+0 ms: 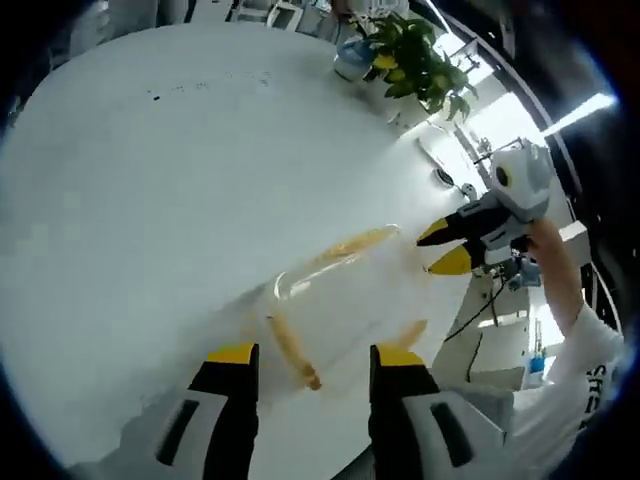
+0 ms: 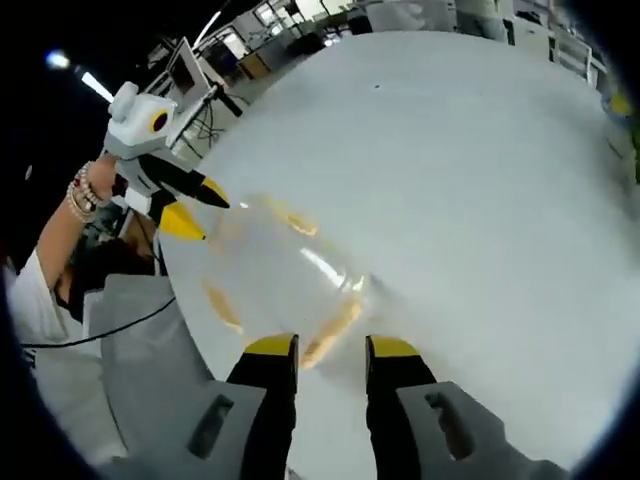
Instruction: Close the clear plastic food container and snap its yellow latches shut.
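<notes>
The clear plastic container (image 1: 340, 300) lies on the white table (image 1: 150, 170), its yellow latches showing through the plastic. One latch (image 1: 295, 352) sits just beyond my left gripper (image 1: 316, 354), whose jaws stand open with nothing held. Another latch (image 1: 362, 241) faces my right gripper (image 1: 428, 253), which comes in from the right, open. In the right gripper view the container (image 2: 290, 270) is right ahead of my right gripper (image 2: 332, 346), with a latch (image 2: 335, 330) at its open jaw tips. The left gripper (image 2: 215, 222) hovers open at the container's far side. Whether the lid is seated is unclear.
A potted plant with yellow fruit (image 1: 410, 60) stands at the far table edge. The container lies close to the near table edge (image 2: 190, 300), with a cable (image 2: 90, 330) and grey floor below. A person's braceleted wrist (image 2: 78, 195) holds the left gripper.
</notes>
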{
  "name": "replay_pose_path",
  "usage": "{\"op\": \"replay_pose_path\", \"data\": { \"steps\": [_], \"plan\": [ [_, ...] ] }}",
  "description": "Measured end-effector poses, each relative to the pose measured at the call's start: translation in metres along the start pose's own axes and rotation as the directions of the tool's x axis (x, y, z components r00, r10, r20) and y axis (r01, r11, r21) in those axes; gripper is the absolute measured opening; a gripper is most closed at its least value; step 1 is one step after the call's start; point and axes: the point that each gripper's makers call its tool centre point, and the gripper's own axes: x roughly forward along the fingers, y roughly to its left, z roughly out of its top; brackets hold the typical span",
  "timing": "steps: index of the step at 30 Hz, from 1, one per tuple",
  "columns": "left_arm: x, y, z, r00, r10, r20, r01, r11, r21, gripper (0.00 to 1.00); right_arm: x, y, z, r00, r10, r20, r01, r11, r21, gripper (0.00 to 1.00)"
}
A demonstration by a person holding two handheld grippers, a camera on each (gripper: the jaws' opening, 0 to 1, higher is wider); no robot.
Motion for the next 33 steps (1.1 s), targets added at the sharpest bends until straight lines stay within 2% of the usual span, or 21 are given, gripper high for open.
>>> {"op": "replay_pose_path", "data": {
  "steps": [1, 2, 4, 5, 6, 7, 9, 10, 11, 13, 14, 15, 16, 17, 19, 21, 22, 25, 27, 29, 33],
  "plan": [
    [-0.003, -0.004, 0.007, 0.999, -0.01, 0.036, 0.009, 0.999, 0.037, 0.22, -0.002, 0.001, 0.007, 1.0, 0.002, 0.022, -0.002, 1.0, -0.016, 0.14],
    [-0.008, -0.01, 0.018, 0.996, -0.026, 0.09, 0.016, 0.994, 0.106, 0.18, -0.004, 0.003, 0.017, 0.998, 0.008, 0.057, -0.005, 0.999, -0.045, 0.1],
    [-0.01, -0.019, 0.031, 0.988, -0.039, 0.152, 0.013, 0.986, 0.169, 0.19, -0.004, 0.007, 0.031, 0.995, 0.003, 0.103, 0.003, 0.998, -0.063, 0.04],
    [-0.009, -0.024, 0.035, 0.985, -0.049, 0.166, 0.014, 0.979, 0.203, 0.19, -0.003, 0.01, 0.038, 0.991, 0.0, 0.132, 0.014, 0.994, -0.104, 0.0],
    [-0.008, -0.028, 0.036, 0.984, -0.053, 0.173, 0.008, 0.968, 0.25, 0.19, -0.001, 0.015, 0.044, 0.988, 0.006, 0.155, 0.019, 0.987, -0.158, 0.0],
    [-0.003, -0.034, 0.038, 0.982, -0.056, 0.182, -0.006, 0.946, 0.323, 0.19, 0.004, 0.025, 0.047, 0.986, 0.027, 0.162, 0.008, 0.978, -0.21, 0.0],
    [0.009, -0.038, 0.029, 0.99, -0.028, 0.139, -0.033, 0.906, 0.421, 0.18, 0.012, 0.045, 0.044, 0.99, 0.067, 0.122, -0.028, 0.953, -0.302, 0.0],
    [0.014, -0.039, 0.024, 0.993, -0.016, 0.118, -0.038, 0.899, 0.437, 0.18, 0.017, 0.051, 0.044, 0.991, 0.082, 0.11, -0.039, 0.938, -0.346, 0.0],
    [0.023, -0.043, 0.015, 0.997, -0.018, 0.076, -0.021, 0.876, 0.483, 0.17, 0.023, 0.059, 0.045, 0.99, 0.104, 0.095, -0.059, 0.918, -0.393, 0.0],
    [0.034, -0.051, 0.006, 0.998, -0.041, 0.048, 0.012, 0.865, 0.502, 0.15, 0.033, 0.068, 0.044, 0.989, 0.136, 0.05, -0.1, 0.892, -0.442, 0.0],
    [0.039, -0.053, 0.003, 0.998, -0.04, 0.04, 0.014, 0.863, 0.504, 0.15, 0.037, 0.071, 0.042, 0.989, 0.142, 0.034, -0.111, 0.882, -0.459, 0.0],
    [0.042, -0.055, 0.002, 0.999, -0.038, 0.039, 0.012, 0.859, 0.511, 0.14, 0.042, 0.073, 0.041, 0.99, 0.141, 0.023, -0.112, 0.862, -0.494, 0.0],
    [0.045, -0.058, 0.002, 0.998, -0.043, 0.045, 0.012, 0.839, 0.544, 0.12, 0.045, 0.074, 0.041, 0.99, 0.137, 0.017, -0.108, 0.851, -0.514, 0.0],
    [0.047, -0.061, 0.002, 0.998, -0.05, 0.045, 0.016, 0.825, 0.565, 0.11, 0.05, 0.073, 0.041, 0.993, 0.122, 0.007, -0.1, 0.843, -0.529, 0.0],
    [0.048, -0.065, 0.005, 0.996, -0.055, 0.063, 0.008, 0.809, 0.587, 0.1, 0.056, 0.071, 0.042, 0.993, 0.116, -0.004, -0.101, 0.84, -0.533, 0.0],
    [0.047, -0.067, 0.011, 0.994, -0.055, 0.097, -0.02, 0.765, 0.644, 0.05, 0.061, 0.068, 0.046, 0.993, 0.12, -0.012, -0.108, 0.839, -0.533, 0.0],
    [0.047, -0.068, 0.011, 0.993, -0.053, 0.101, -0.027, 0.752, 0.659, 0.02, 0.063, 0.067, 0.047, 0.993, 0.119, -0.012, -0.107, 0.839, -0.533, 0.0],
    [0.048, -0.07, 0.01, 0.993, -0.066, 0.094, -0.011, 0.761, 0.649, 0.02, 0.068, 0.061, 0.05, 0.995, 0.103, -0.012, -0.093, 0.839, -0.537, 0.0],
    [0.05, -0.071, 0.008, 0.994, -0.068, 0.086, -0.006, 0.753, 0.658, 0.02, 0.07, 0.059, 0.051, 0.994, 0.108, -0.018, -0.101, 0.843, -0.529, 0.0],
    [0.053, -0.07, 0.006, 0.994, -0.065, 0.082, -0.008, 0.735, 0.678, 0.02, 0.071, 0.058, 0.053, 0.994, 0.104, -0.015, -0.096, 0.841, -0.532, 0.0],
    [0.057, -0.067, 0.002, 0.996, -0.06, 0.06, 0.004, 0.739, 0.674, 0.02, 0.073, 0.057, 0.054, 0.994, 0.106, -0.018, -0.099, 0.841, -0.532, 0.0]
  ]
}}
